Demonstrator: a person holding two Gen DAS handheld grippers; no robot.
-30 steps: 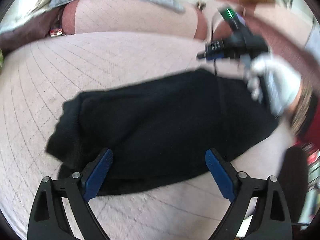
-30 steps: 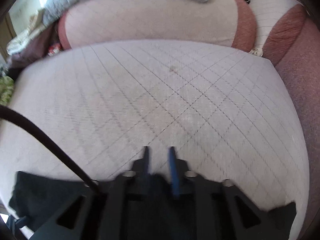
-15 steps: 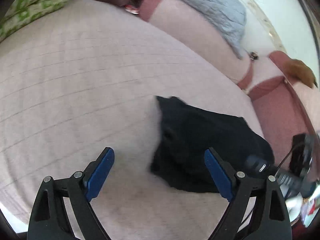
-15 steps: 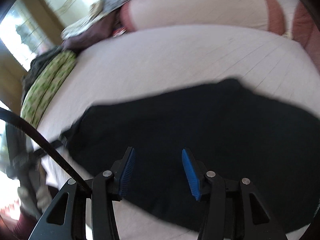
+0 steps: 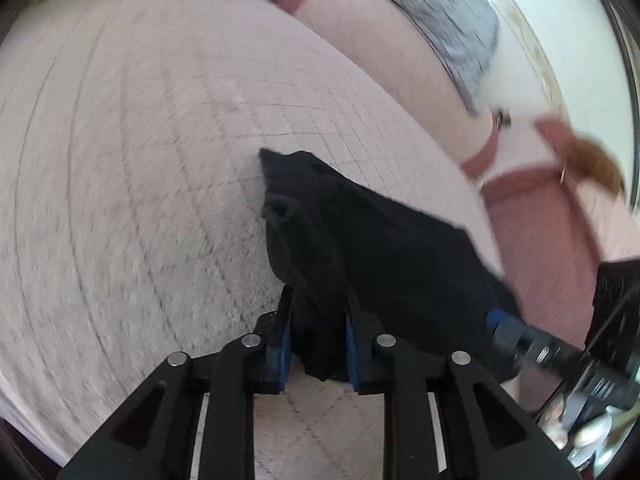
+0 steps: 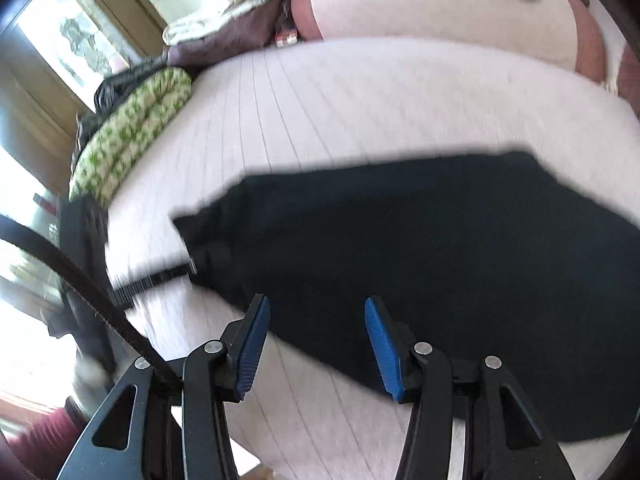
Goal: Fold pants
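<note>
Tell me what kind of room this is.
Most likely a bedroom at home. The black pants lie on a broad quilted pink bedspread, with a long bolster pillow along its far edge, a folded green-patterned blanket at one side and a window beyond.

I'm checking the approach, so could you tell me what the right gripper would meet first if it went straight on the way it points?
Most likely the black pants: the open right gripper points at their near edge on the quilted bed. Depth is unclear.

Left gripper [image 5: 316,332] fingers [image 5: 280,340] clamped on black pants [image 5: 384,248] atop quilted bed [image 5: 140,160]
</note>
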